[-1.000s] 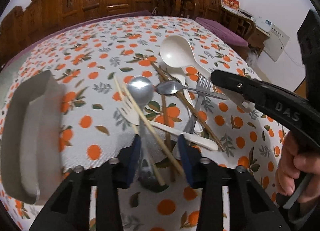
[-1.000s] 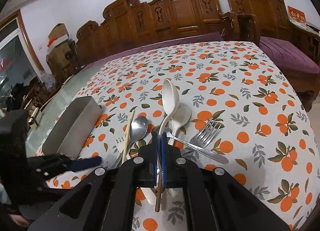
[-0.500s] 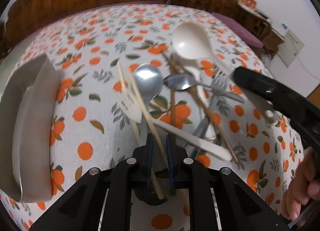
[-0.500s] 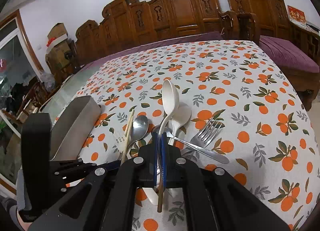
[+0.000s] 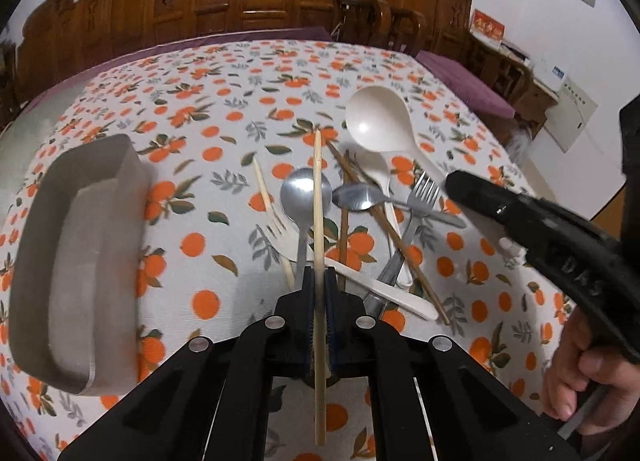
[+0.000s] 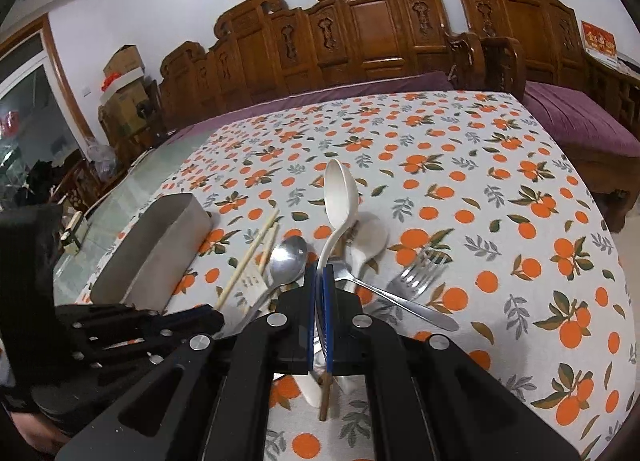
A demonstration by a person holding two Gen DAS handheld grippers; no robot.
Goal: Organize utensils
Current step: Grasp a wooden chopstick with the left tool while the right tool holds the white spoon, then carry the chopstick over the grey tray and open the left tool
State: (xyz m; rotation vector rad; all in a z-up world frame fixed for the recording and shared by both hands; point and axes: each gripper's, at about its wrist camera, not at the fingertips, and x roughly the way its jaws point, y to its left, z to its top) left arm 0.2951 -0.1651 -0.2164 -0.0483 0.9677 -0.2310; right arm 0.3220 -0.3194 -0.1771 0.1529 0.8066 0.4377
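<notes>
My left gripper (image 5: 319,275) is shut on a pale bamboo chopstick (image 5: 317,189), held clear above the utensil pile. Its twin chopstick (image 5: 262,185) lies on the cloth beside a metal spoon (image 5: 306,191). The pile also holds a small metal spoon (image 5: 354,197), a metal fork (image 5: 424,191), a white plastic fork (image 5: 372,281), a smaller white spoon (image 5: 374,165) and brown chopsticks (image 5: 396,241). My right gripper (image 6: 320,273) is shut on the handle of the large white spoon (image 6: 340,193), whose bowl rests at the pile's far end.
A grey oblong tray (image 5: 132,197) stands on the left of the orange-print tablecloth (image 5: 200,121), an arm's reach from the pile. Carved wooden chairs (image 6: 360,33) line the far table edge. A hand (image 5: 580,381) holds the right gripper at the right.
The left jaws closed on the pale chopstick and lifted it off the pile, so it now points straight ahead. The right gripper kept still on the white spoon.
</notes>
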